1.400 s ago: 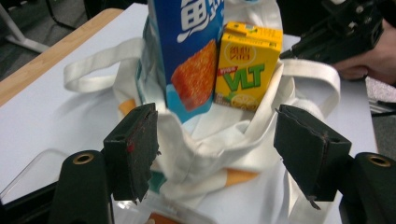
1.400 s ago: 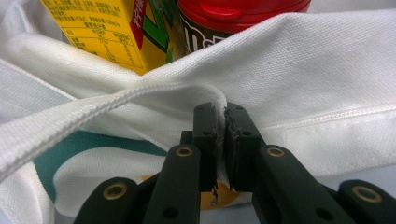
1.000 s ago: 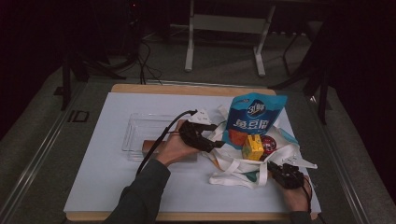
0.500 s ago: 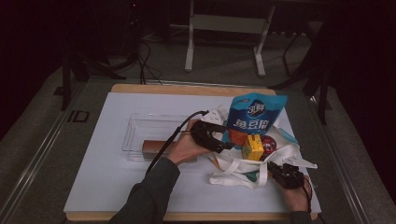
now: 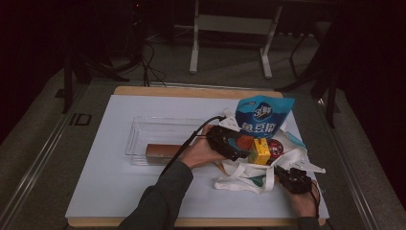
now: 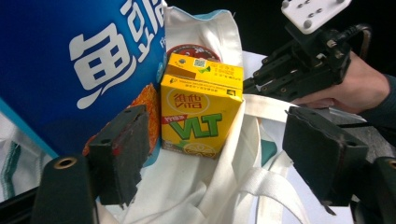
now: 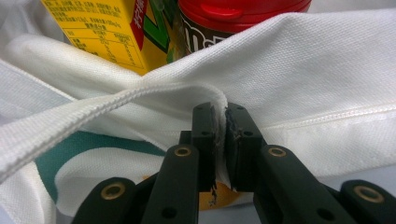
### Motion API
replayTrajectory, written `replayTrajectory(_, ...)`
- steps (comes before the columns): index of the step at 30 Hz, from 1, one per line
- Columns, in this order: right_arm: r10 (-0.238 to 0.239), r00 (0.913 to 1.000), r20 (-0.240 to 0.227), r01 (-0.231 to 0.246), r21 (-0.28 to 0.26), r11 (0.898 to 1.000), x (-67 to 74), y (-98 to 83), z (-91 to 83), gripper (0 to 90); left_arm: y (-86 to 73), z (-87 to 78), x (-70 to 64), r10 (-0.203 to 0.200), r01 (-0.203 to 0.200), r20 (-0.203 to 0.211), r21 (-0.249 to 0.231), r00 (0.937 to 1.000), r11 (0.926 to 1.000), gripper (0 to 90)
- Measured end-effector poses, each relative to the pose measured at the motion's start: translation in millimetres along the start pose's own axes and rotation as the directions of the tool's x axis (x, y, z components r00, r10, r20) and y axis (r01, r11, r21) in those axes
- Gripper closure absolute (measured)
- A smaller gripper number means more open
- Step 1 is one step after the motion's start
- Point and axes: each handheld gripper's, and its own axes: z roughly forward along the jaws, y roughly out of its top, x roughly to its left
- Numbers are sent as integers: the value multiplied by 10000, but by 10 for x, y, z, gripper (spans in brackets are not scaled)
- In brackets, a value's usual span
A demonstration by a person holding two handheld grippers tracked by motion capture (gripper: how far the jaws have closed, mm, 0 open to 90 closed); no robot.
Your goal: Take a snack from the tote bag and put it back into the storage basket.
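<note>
On the bench [image 5: 119,191] lies a white bag [image 5: 282,165], open, holding a blue pouch [image 5: 262,117], a yellow carton [image 6: 201,112] and a red-lidded jar [image 7: 243,14]. A clear tray [image 5: 143,132] sits to its left. The left claw [image 6: 215,154] is at the bag's mouth, jaws spread and just now widening, nothing pressed between them. The carton stands upright straight ahead of it, between and just beyond the jaws, long axis up; I judge it the next pick, and the left claw the nearer. The right claw [image 7: 220,140] pinches the bag's rim, jaws pressed together on cloth.
</note>
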Motion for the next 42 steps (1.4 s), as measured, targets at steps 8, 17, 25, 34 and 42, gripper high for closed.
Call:
replayTrajectory(8,-7,10000,-17,7,-40,10000,-3,-3,0,826,88,106,-27,404,-403,-93,172,9991,9990,294)
replayTrajectory(17,67,9999,-105,-68,-63,10000,-8,-5,0,814,160,194,-20,489,-481,-466,177,9977,9987,230)
replayTrajectory(25,67,9999,-107,-68,-59,10000,-8,-6,-1,814,168,271,6,446,-431,-456,346,9980,9985,175)
replayTrajectory(34,82,9999,-126,-83,-65,9999,-10,-5,0,814,257,433,-13,591,-567,-311,735,9978,9957,148)
replayTrajectory(42,70,9999,-142,-71,-60,10000,-16,-5,-1,813,274,537,30,502,-466,-372,922,9980,9946,128)
